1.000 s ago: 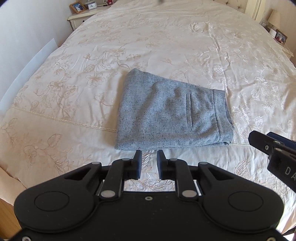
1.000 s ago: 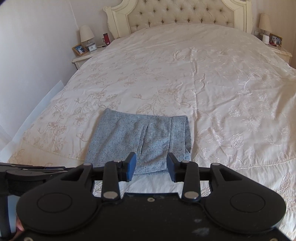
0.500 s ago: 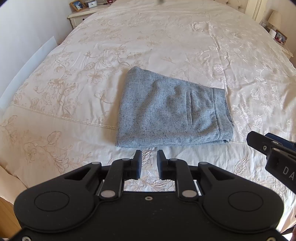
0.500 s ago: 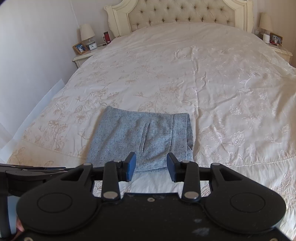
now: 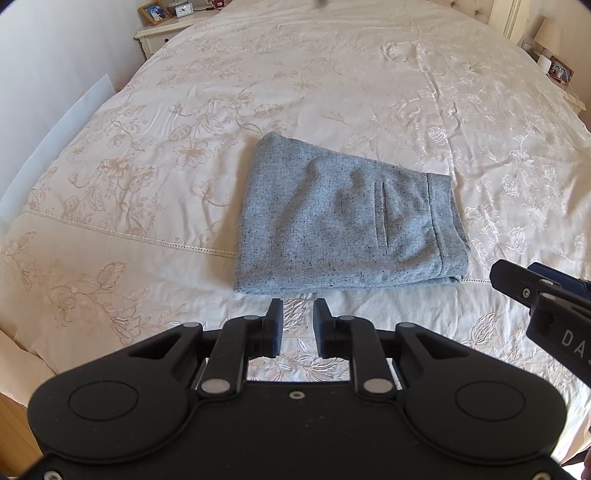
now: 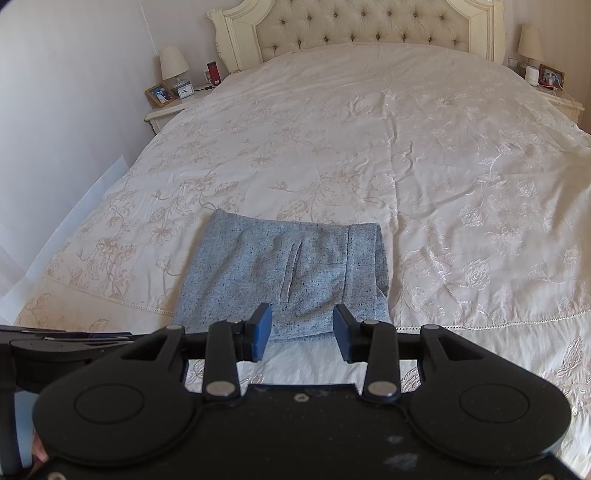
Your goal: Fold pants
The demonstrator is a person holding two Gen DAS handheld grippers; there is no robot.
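Observation:
The grey speckled pants (image 5: 343, 218) lie folded into a compact rectangle on the cream bedspread (image 5: 332, 81), waistband to the right, pocket slit showing. They also show in the right wrist view (image 6: 288, 277). My left gripper (image 5: 297, 321) is open and empty, held just short of the pants' near edge. My right gripper (image 6: 302, 328) is open and empty, above the near edge of the pants; its body shows at the right in the left wrist view (image 5: 546, 295).
The bed has a tufted headboard (image 6: 362, 29). A nightstand (image 6: 173, 107) with lamp, photo frame and clock stands at the left. Another nightstand (image 6: 554, 96) stands at the right. A white wall (image 6: 66, 110) runs along the bed's left side.
Both grippers have drawn back slightly from the pants. The pants lie still. Neither gripper has opened or shut.

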